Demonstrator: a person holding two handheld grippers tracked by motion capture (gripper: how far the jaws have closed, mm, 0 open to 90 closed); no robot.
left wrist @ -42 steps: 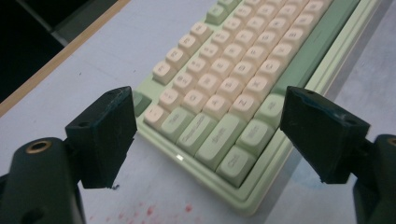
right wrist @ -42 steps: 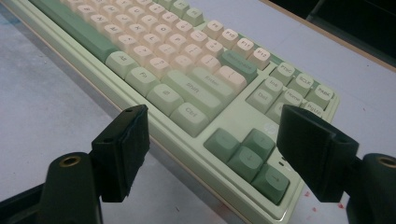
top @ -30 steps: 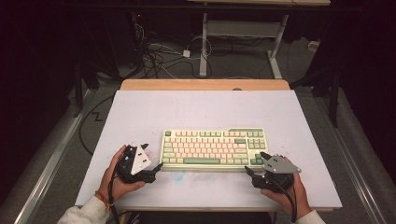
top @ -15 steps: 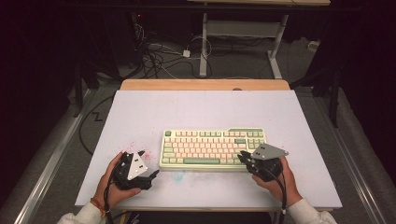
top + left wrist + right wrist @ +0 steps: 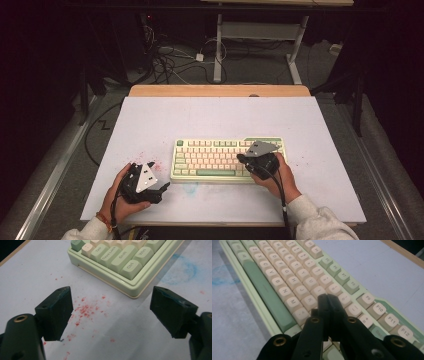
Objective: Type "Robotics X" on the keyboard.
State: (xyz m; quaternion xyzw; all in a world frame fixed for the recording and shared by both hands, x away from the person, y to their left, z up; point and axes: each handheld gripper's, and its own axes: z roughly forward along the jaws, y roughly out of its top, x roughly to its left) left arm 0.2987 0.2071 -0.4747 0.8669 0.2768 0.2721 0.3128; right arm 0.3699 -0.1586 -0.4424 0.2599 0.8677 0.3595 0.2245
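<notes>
Right gripper view has the right tongs (image 5: 328,298) in the lower middle of the frame, jaws just closed flat together with nothing between them, tip poised over the cream keys near K and L of the keyboard (image 5: 287,287). In the high view those right tongs (image 5: 243,159) sit over the keyboard's (image 5: 210,159) right part, just below the frame's centre, while the left tongs (image 5: 162,188) rest at lower left on the white counter (image 5: 215,120), apart from the keyboard's near-left corner. Left gripper view shows the left tongs (image 5: 110,312) spread wide and empty over red specks (image 5: 83,311), the keyboard (image 5: 125,265) at the top.

The keyboard looks like a rigid plastic slab, moderately heavy, with smooth edges that may slip. Its keycaps are loose, sprung parts, so pressing one wants a light, straight push. To shift it, grip or push the case's rim, not the keys.
</notes>
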